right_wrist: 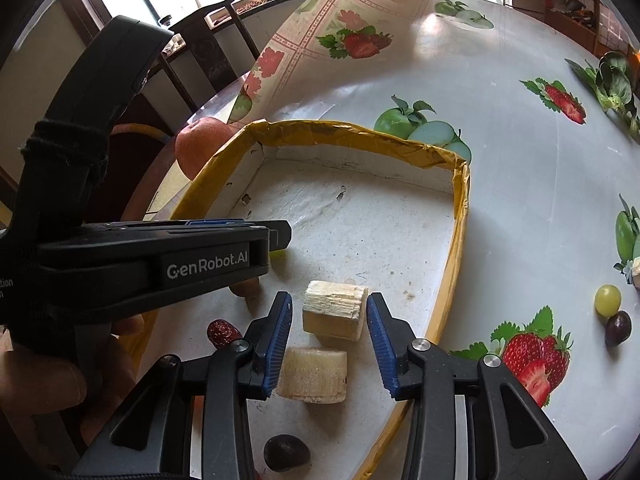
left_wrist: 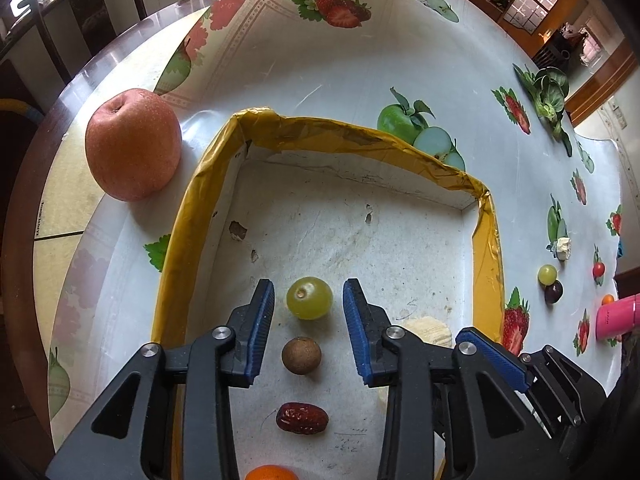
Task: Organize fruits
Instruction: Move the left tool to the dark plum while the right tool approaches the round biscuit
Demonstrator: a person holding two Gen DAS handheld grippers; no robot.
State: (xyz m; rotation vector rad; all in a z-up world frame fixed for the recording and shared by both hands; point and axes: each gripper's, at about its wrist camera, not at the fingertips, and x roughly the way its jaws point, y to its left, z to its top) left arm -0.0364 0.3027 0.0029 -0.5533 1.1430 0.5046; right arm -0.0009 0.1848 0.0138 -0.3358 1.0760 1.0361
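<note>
Two grippers of mine hang over the shallow cardboard tray with its yellow-taped rim, each with a gap at its tips.

Far off to the left of my left gripper, outside the tray wall, a big reddish apple sits on the fruit-print tablecloth. My left jaws stand partly apart, and the green grape lies on the tray floor right between the blue pads, touching neither. Just behind it, nearer my wrist, is a small brown round fruit, then a wrinkled red date, then an orange fruit cut off by the bottom edge.

My right gripper is beside the left one, jaws also partly apart. A pale chunk of peeled cane lies between its tips; I see a sliver of space at each pad, so nothing is pinched. A second pale chunk rests just behind it, deeper between the fingers, and a dark fruit lies nearer my wrist.

Well out to the right of those jaws, beyond the tray wall, a second green grape touches a dark purple grape on the cloth.
</note>
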